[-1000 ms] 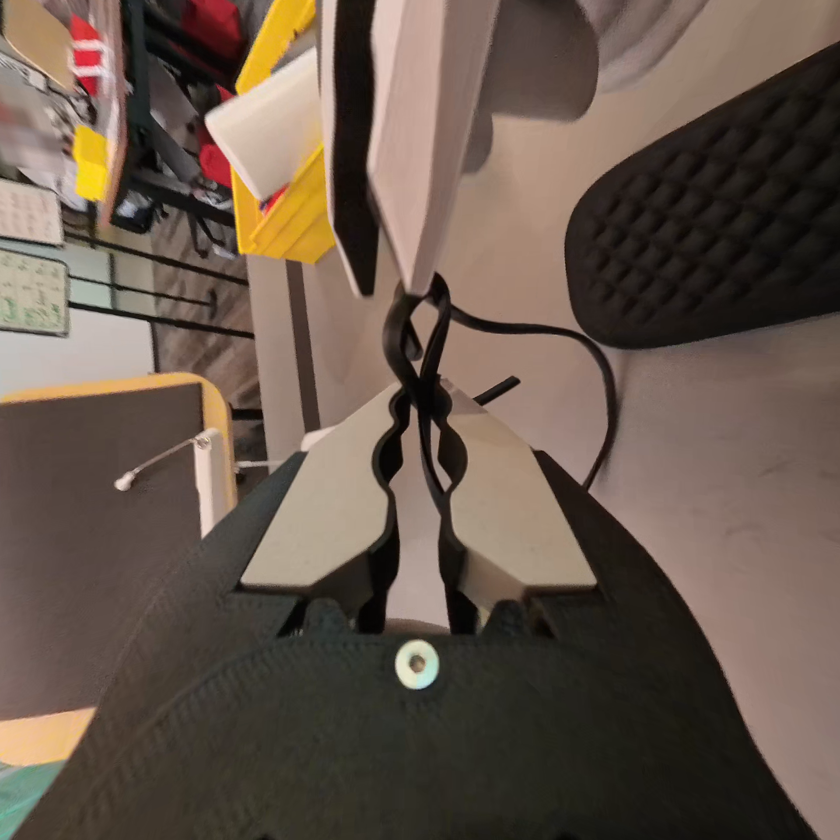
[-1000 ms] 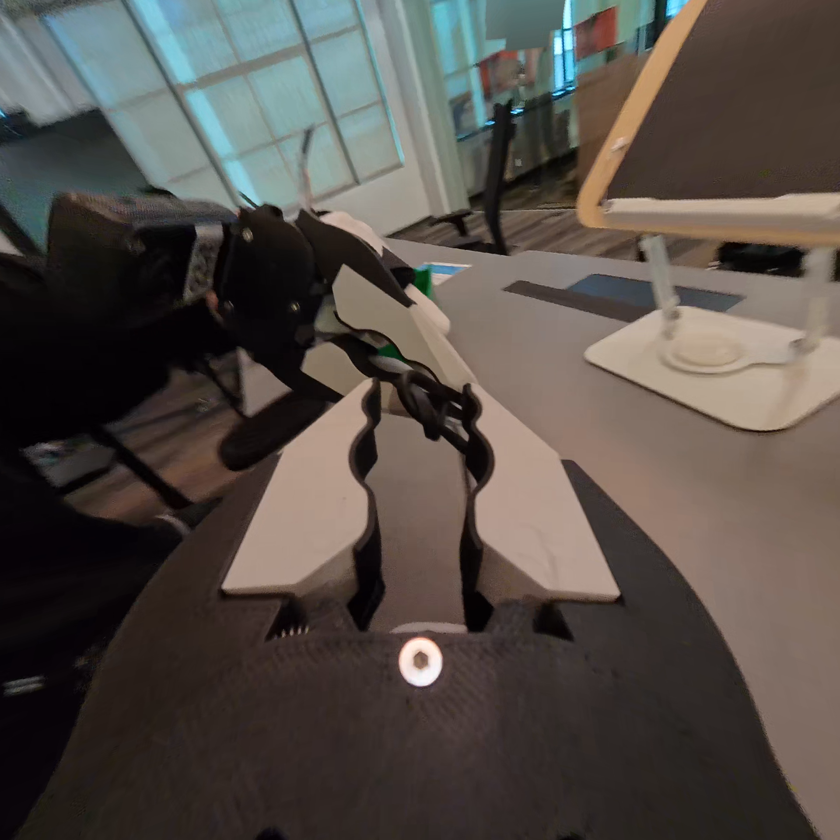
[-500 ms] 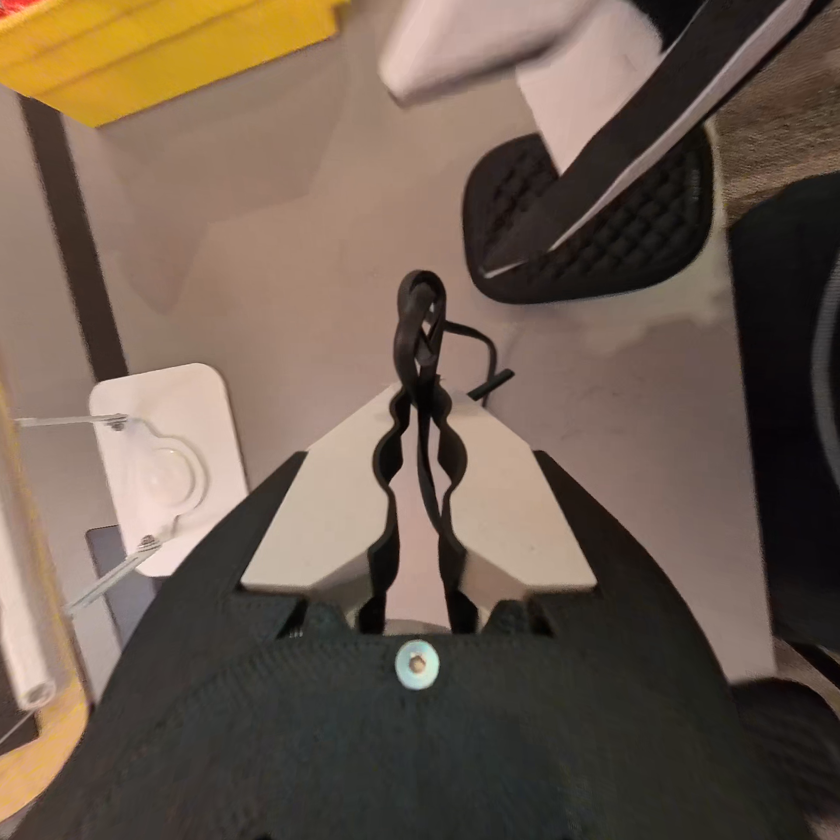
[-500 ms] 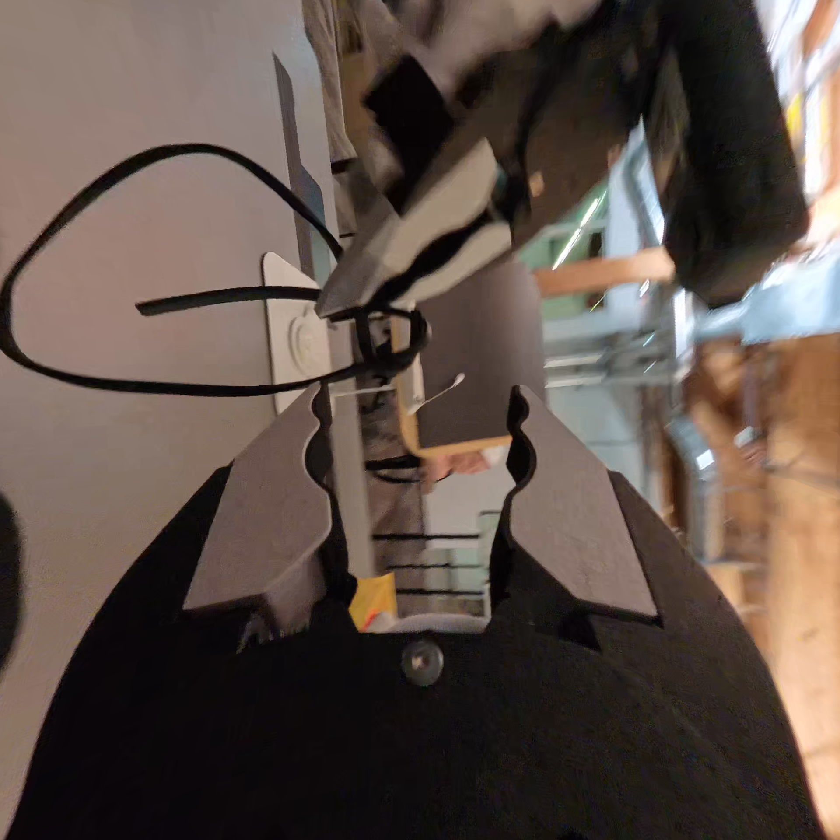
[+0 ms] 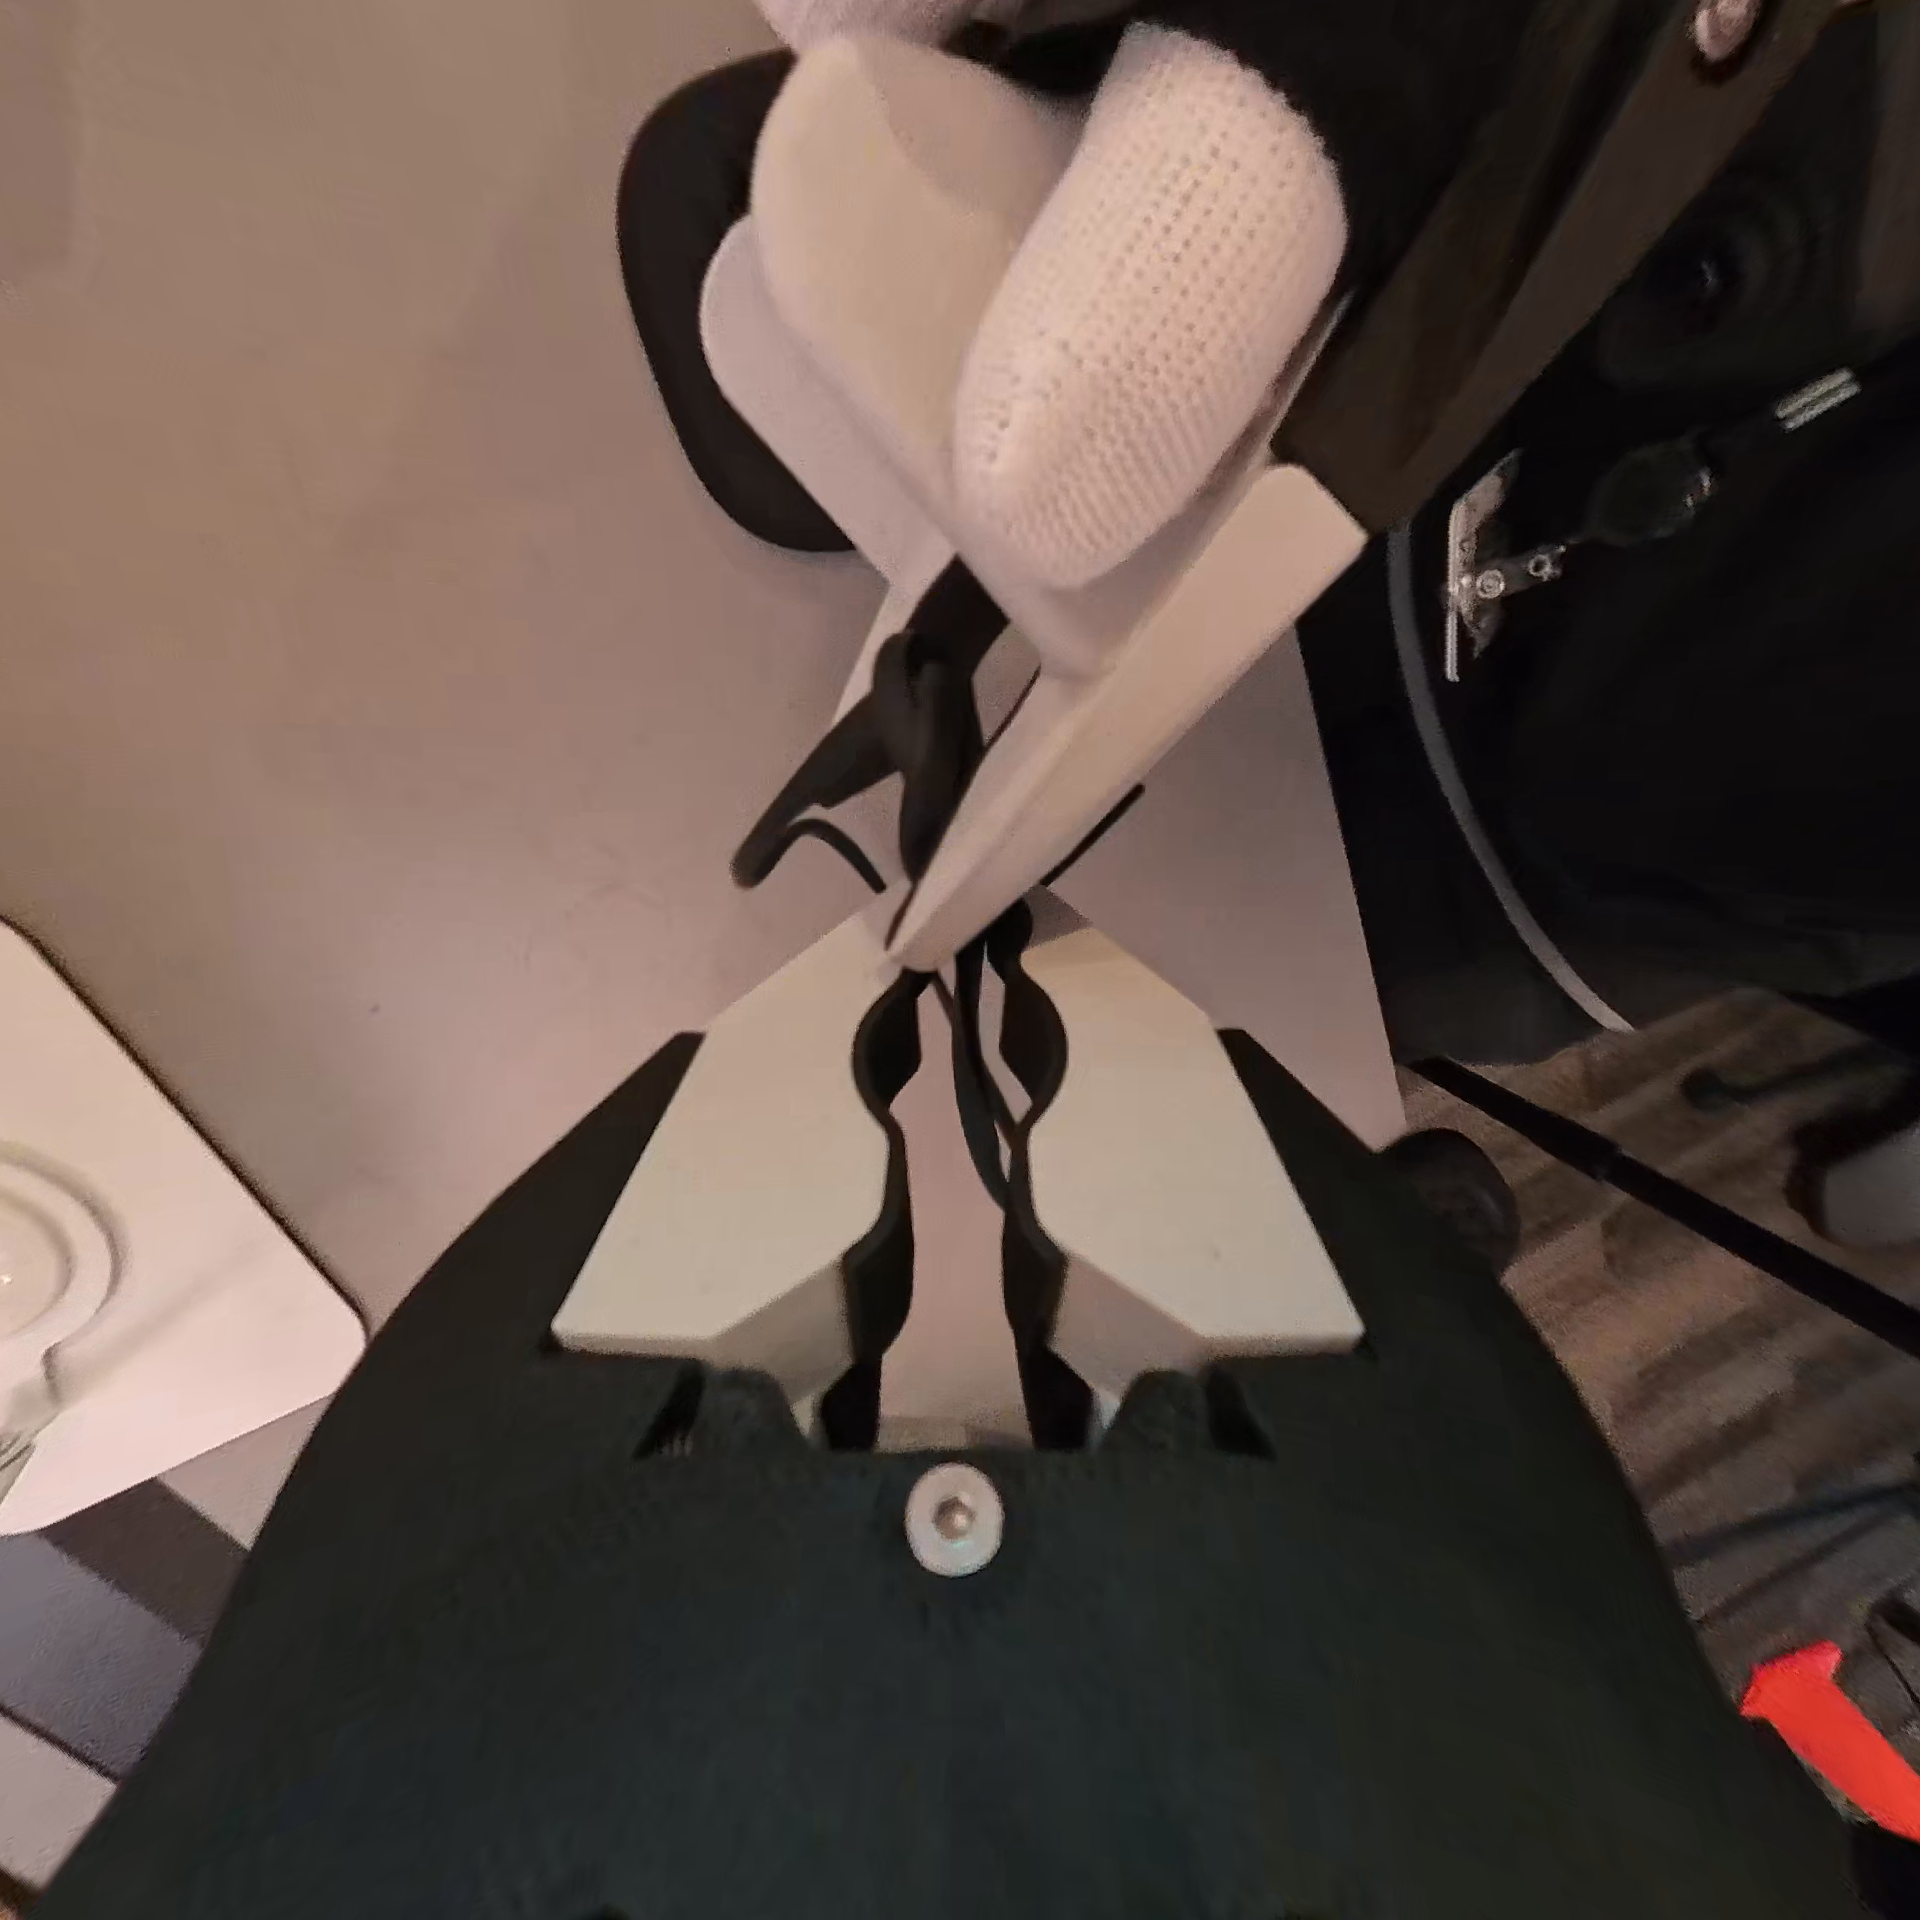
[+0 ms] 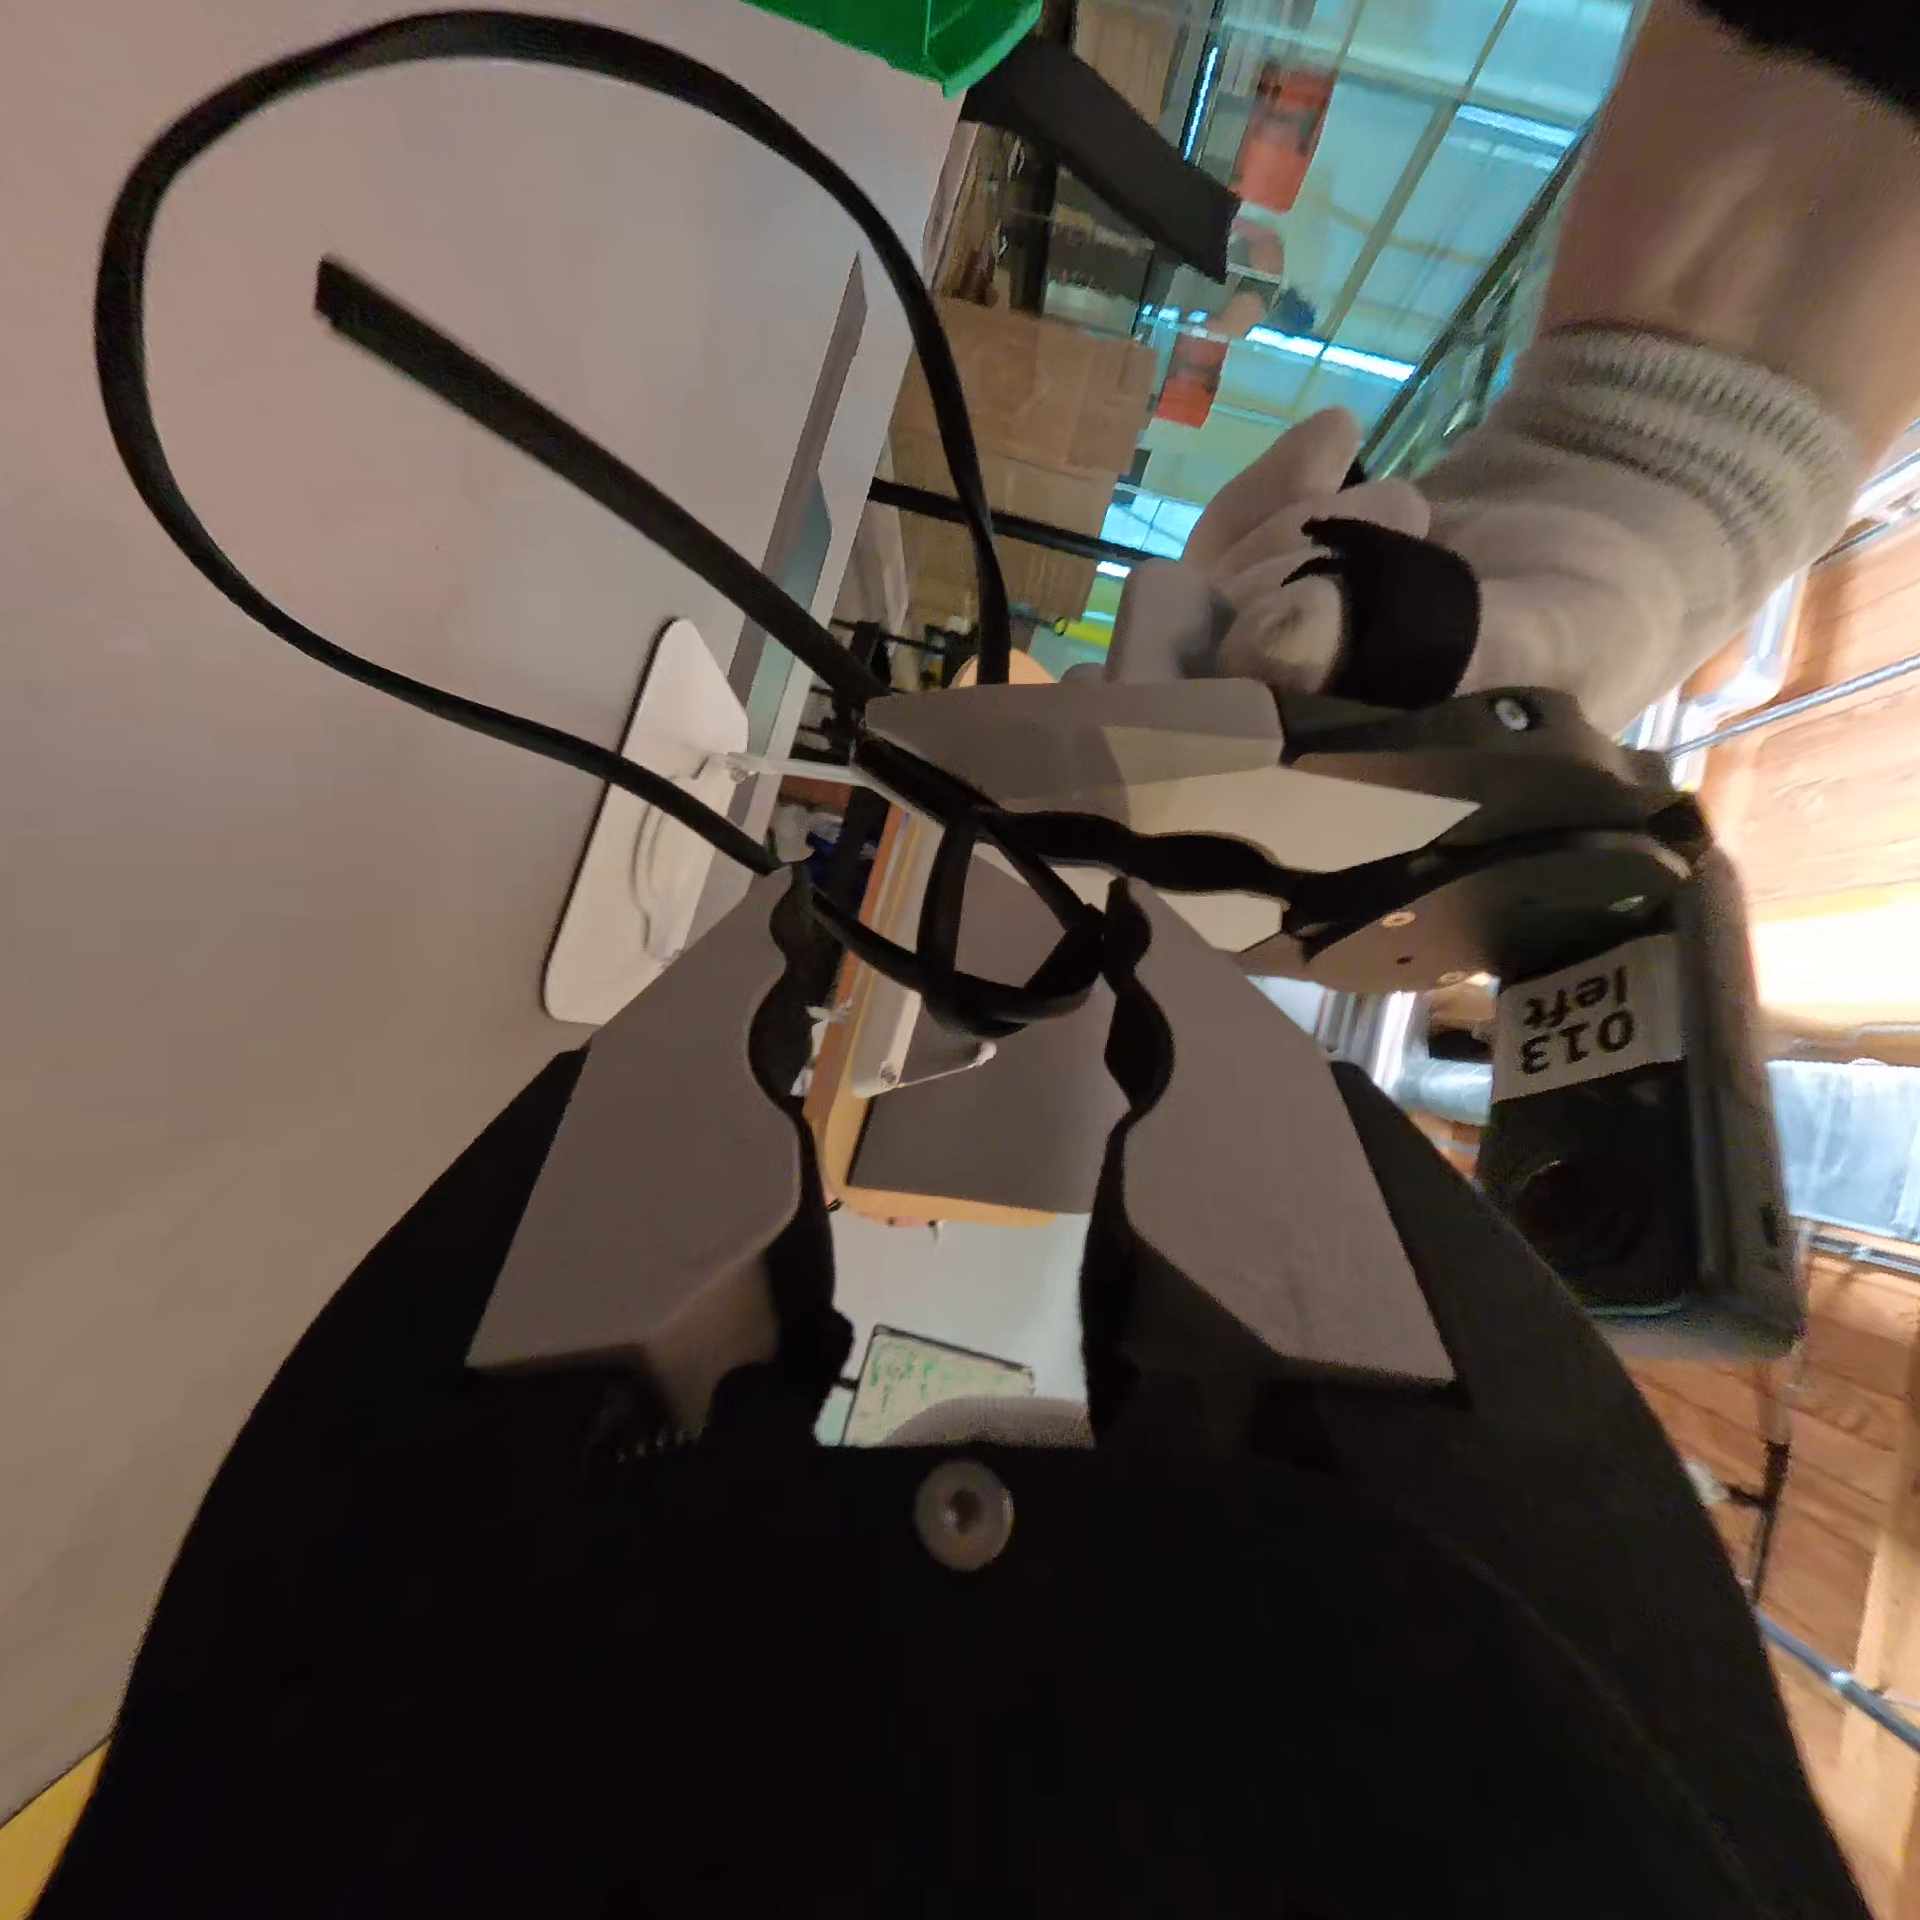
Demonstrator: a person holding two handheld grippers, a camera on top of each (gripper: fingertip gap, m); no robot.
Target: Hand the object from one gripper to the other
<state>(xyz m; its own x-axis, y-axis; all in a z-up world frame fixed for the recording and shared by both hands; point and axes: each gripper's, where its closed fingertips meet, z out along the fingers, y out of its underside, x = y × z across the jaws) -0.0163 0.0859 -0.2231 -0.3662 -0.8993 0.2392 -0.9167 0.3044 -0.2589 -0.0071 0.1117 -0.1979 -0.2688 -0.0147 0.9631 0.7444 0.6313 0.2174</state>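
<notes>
Above the pale grey tabletop, a thin black plastic cable tie hangs in the air between the two tools: a flat, glossy strap curled into one wide loop, with a free tail jutting out and a smaller twisted knot of strap at its base. The left gripper has its pale fingers pressed together on the strands, pinching the tie near that knot. The right gripper stands spread, its grey fingers either side of the knot without closing. A white-gloved hand grips the left tool. On the table sits a white flat stand base. Beyond are cardboard boxes, windows and a green bin.
</notes>
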